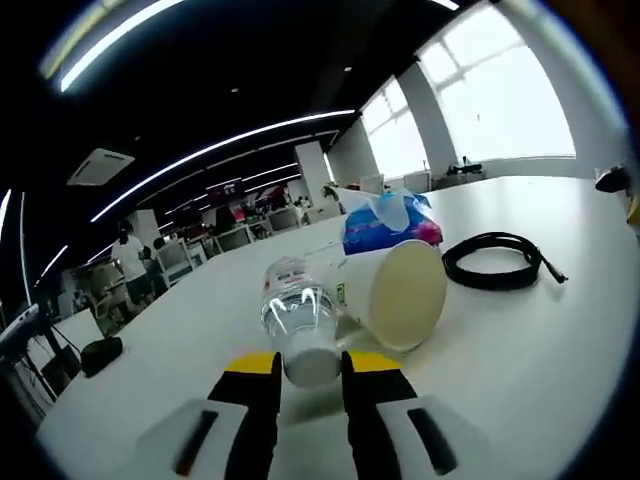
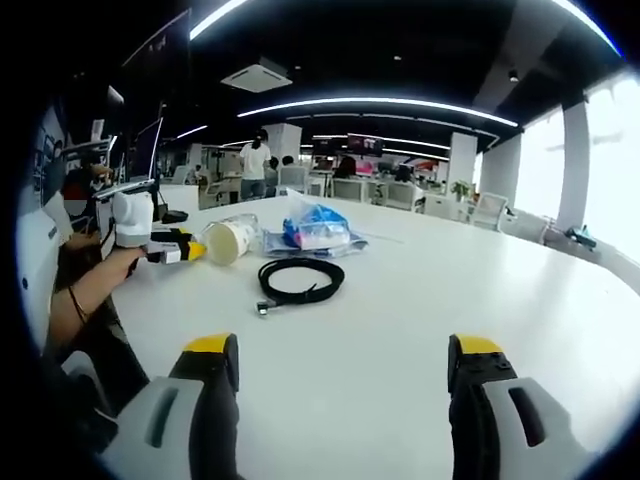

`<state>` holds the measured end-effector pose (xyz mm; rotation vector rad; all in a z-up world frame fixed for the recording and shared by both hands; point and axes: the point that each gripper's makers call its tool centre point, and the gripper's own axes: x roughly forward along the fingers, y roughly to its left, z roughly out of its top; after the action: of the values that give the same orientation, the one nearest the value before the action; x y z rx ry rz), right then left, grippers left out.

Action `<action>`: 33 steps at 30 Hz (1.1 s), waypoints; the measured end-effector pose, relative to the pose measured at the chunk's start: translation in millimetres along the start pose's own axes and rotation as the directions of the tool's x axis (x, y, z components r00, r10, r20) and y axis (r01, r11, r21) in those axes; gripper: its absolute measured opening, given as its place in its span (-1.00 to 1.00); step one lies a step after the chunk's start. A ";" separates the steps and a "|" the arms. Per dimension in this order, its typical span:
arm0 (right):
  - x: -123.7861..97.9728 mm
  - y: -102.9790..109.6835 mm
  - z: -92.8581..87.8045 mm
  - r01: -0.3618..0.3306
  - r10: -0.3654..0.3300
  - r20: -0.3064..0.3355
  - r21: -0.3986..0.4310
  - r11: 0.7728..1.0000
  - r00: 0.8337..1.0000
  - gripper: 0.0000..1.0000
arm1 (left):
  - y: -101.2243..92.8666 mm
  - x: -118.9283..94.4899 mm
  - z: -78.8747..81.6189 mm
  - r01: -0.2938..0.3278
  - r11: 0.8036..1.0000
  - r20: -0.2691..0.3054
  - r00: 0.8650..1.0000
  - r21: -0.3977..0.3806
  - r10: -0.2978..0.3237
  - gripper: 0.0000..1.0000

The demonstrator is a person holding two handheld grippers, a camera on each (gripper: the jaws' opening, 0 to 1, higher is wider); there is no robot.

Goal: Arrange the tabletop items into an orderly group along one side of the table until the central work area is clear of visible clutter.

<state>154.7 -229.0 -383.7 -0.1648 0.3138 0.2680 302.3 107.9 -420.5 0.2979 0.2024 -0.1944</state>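
Left gripper view: the left gripper (image 1: 311, 372) has its yellow-tipped jaws closed narrowly on the end of a clear plastic water bottle (image 1: 299, 322) lying on its side on the white table (image 1: 560, 340). A paper cup (image 1: 396, 293), also on its side, touches the bottle. Behind them sits a blue tissue pack (image 1: 388, 222); a coiled black cable (image 1: 497, 261) lies beside the cup.

Right gripper view: the right gripper (image 2: 343, 375) hovers over bare tabletop, jaws spread wide, holding nothing. Ahead lie the cable (image 2: 300, 281), tissue pack (image 2: 316, 228), cup (image 2: 227, 240) and the left gripper (image 2: 190, 251).
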 end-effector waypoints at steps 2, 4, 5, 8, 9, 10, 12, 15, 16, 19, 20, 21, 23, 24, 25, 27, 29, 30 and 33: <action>0.4 0.6 -1.0 -0.001 0.001 -0.007 -0.007 1.000 1.000 0.63 | 0.0 0.1 -0.1 0.002 1.000 0.001 1.000 -0.010 -0.002 -0.55; 0.6 1.3 -1.6 -0.002 0.002 -0.012 -0.013 1.000 1.000 0.63 | -0.3 0.1 -0.3 0.003 1.000 0.002 1.000 -0.017 -0.003 -0.55; 0.4 1.5 -1.5 -0.001 0.001 -0.011 -0.015 1.000 1.000 0.63 | -0.5 0.0 -0.2 0.002 1.000 0.002 1.000 -0.018 -0.002 -0.55; -1.0 0.2 1.2 0.000 0.000 0.004 -0.003 1.000 1.000 0.63 | -0.9 -0.1 0.4 -0.007 1.000 0.003 1.000 -0.019 0.008 -0.56; -1.2 -0.8 1.1 0.004 -0.004 0.003 -0.005 1.000 1.000 0.63 | -0.7 -0.2 0.4 -0.010 1.000 -0.002 1.000 -0.022 0.010 -0.56; -1.4 -1.6 0.7 0.007 -0.007 0.001 -0.006 1.000 1.000 0.63 | -0.4 -0.2 0.6 -0.011 1.000 -0.009 1.000 -0.029 0.011 -0.56; -1.6 -2.5 0.0 0.008 -0.008 -0.001 -0.005 1.000 1.000 0.63 | 0.3 -0.6 0.1 -0.017 0.998 -0.026 1.000 -0.055 0.016 -0.56; -1.6 -1.8 -0.7 0.004 -0.004 -0.001 -0.002 1.000 1.000 0.62 | 0.3 -0.8 -0.4 -0.020 0.997 -0.031 0.999 -0.069 0.017 -0.57; -1.7 -1.6 -0.8 0.004 -0.004 -0.001 -0.002 1.000 1.000 0.62 | 0.3 -0.8 -0.4 -0.020 0.997 -0.032 0.999 -0.070 0.018 -0.57; -1.7 -1.9 -0.9 0.005 -0.005 0.000 0.000 1.000 1.000 0.62 | 0.7 -1.2 -0.7 -0.024 0.997 -0.036 0.999 -0.075 0.021 -0.58; -1.7 -2.3 -1.1 0.006 -0.006 -0.001 -0.001 1.000 1.000 0.62 | 1.0 -1.2 -0.8 -0.024 0.997 -0.038 0.999 -0.079 0.021 -0.58; -1.7 -2.6 -1.2 0.008 -0.008 -0.003 -0.002 1.000 1.000 0.62 | 1.4 -1.3 -0.8 -0.025 0.996 -0.039 0.999 -0.082 0.022 -0.58; -1.7 -3.3 -0.9 0.009 -0.009 -0.002 -0.002 1.000 1.000 0.62 | 2.7 -1.4 -1.0 -0.025 0.996 -0.045 0.999 -0.088 0.021 -0.58; -1.8 -3.4 -0.5 0.009 -0.009 0.001 -0.001 1.000 1.000 0.62 | 3.3 -1.5 -1.1 -0.025 0.996 -0.048 0.999 -0.090 0.021 -0.58; -1.9 -3.5 0.0 0.009 -0.009 0.003 0.000 1.000 1.000 0.60 | 4.2 -1.7 -1.4 -0.027 0.995 -0.053 0.998 -0.096 0.021 -0.58; -1.8 -3.7 0.8 0.009 -0.009 0.008 -0.002 1.000 1.000 0.57 | 5.4 -2.6 -1.8 -0.023 0.992 -0.068 0.998 -0.127 0.014 -0.58; -1.3 -4.6 0.4 0.010 -0.010 0.006 0.004 1.000 1.000 0.57 | 7.2 -3.8 -1.2 -0.022 0.989 -0.069 0.998 -0.148 0.012 -0.58; -1.4 -5.0 0.5 0.012 -0.012 0.006 0.005 1.000 1.000 0.57 | 7.8 -4.8 -0.6 -0.022 0.988 -0.067 0.998 -0.153 0.012 -0.59; -1.8 -6.0 0.9 0.014 -0.014 0.009 0.007 1.000 1.000 0.57 | 9.8 -7.9 2.0 -0.024 0.986 -0.061 0.998 -0.167 0.014 -0.59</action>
<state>155.0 -234.9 -381.6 -0.1590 0.3048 0.2536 297.2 117.7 -414.2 0.1385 0.2731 -0.1490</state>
